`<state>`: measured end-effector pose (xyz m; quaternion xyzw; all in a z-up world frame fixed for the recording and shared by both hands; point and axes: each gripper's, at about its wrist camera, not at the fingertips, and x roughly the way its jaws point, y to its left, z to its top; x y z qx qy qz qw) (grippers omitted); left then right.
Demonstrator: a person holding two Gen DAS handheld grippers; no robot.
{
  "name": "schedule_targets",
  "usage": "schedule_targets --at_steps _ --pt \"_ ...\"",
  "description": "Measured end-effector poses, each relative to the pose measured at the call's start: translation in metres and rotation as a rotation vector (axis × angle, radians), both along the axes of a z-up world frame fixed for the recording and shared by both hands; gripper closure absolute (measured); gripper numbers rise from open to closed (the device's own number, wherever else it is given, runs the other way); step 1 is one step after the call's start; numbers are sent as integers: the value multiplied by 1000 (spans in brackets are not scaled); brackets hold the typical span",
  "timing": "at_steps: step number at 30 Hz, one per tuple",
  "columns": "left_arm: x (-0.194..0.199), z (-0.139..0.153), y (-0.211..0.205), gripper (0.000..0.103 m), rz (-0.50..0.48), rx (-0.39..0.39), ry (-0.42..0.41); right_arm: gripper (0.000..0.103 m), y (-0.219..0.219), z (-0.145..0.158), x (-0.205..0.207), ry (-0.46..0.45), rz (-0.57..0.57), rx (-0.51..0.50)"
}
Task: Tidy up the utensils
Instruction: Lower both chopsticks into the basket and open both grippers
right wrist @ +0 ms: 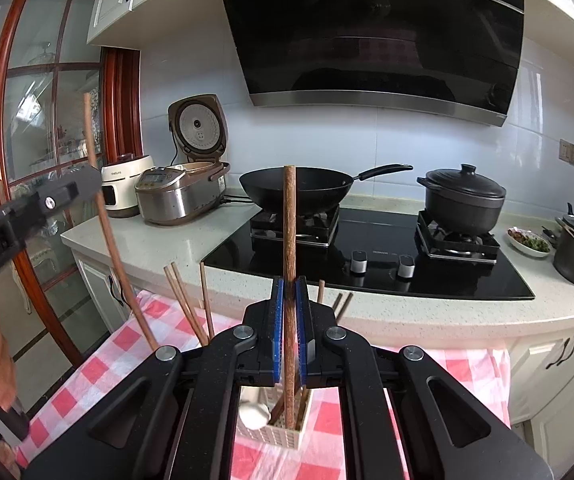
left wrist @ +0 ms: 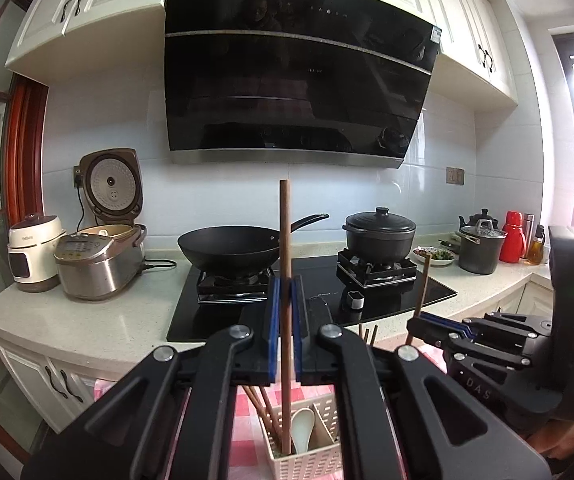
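Black linkage arms fill the foreground as the left claw (left wrist: 285,312) clamps its blue pads on one upright wooden chopstick (left wrist: 285,240), its lower end reaching down into a white slotted utensil holder (left wrist: 307,458) on a red-and-white checked cloth (left wrist: 243,412). Beside it, the right claw (right wrist: 290,312) is likewise clamped on a second wooden chopstick (right wrist: 289,216) above the same holder, which also carries one white spoon (left wrist: 302,426) and several more chopsticks; their exact number cannot be told. Raised letters "DAS" show on the right device's body as seen from the left wrist. Behind, the pale counter (left wrist: 99,328) carries two rice cookers: one cream cooker (left wrist: 33,252) with a small brand mark too blurred to read, and one steel cooker (left wrist: 99,260) with its lid open. On the black two-burner hob (left wrist: 387,304) stand one wok (left wrist: 231,246) and one lidded black pot (left wrist: 381,234); two knobs show at its front, with unreadable white lettering between them.
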<state>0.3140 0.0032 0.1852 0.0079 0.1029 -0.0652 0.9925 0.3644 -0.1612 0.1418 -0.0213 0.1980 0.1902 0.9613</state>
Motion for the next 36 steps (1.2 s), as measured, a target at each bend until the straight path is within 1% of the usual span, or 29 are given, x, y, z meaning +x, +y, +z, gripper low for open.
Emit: schedule_targets --at_steps 3,6,9,11,14,19,22,25,26,27,28,29,30,31,33,34,35,36 --pt "16 -12 0 97 2 -5 19 97 4 -5 9 8 10 -7" --pt "32 -26 4 97 3 -31 45 97 8 -19 19 33 18 -15" --pt "46 -46 6 97 -4 -48 92 97 10 -37 29 77 29 -23" --pt "53 -60 5 97 -8 -35 121 97 13 -49 34 112 41 -36" --pt "60 -80 4 97 -9 -18 160 97 17 -65 42 156 47 -43" --pt "70 -117 8 97 5 -33 241 96 22 -88 49 221 53 -27" --pt "72 -137 12 97 22 -39 275 95 20 -99 52 245 41 -19" --pt "71 -150 18 96 46 -41 295 90 15 -103 50 257 29 -16" --pt "71 -153 20 92 47 -40 301 84 14 -103 49 257 26 -14" --pt "69 -153 22 85 51 -39 300 76 12 -101 48 255 26 -10" --pt "67 -152 23 80 57 -36 295 71 9 -99 45 248 24 0" --pt "64 -150 24 69 62 -32 287 62 6 -95 40 236 21 8" --pt "59 -145 25 59 68 -28 272 60 4 -91 35 219 18 14" --pt "53 -140 24 54 77 -22 254 60 1 -86 29 202 13 15" --pt "37 -128 25 29 107 -5 203 59 -5 -78 17 172 -2 17" --pt "28 -122 24 23 120 3 180 57 -8 -74 7 152 -12 22" --pt "17 -117 24 13 137 15 150 51 -11 -70 -2 130 -18 29" --pt "8 -113 23 5 147 22 129 45 -14 -68 -12 111 -25 30"
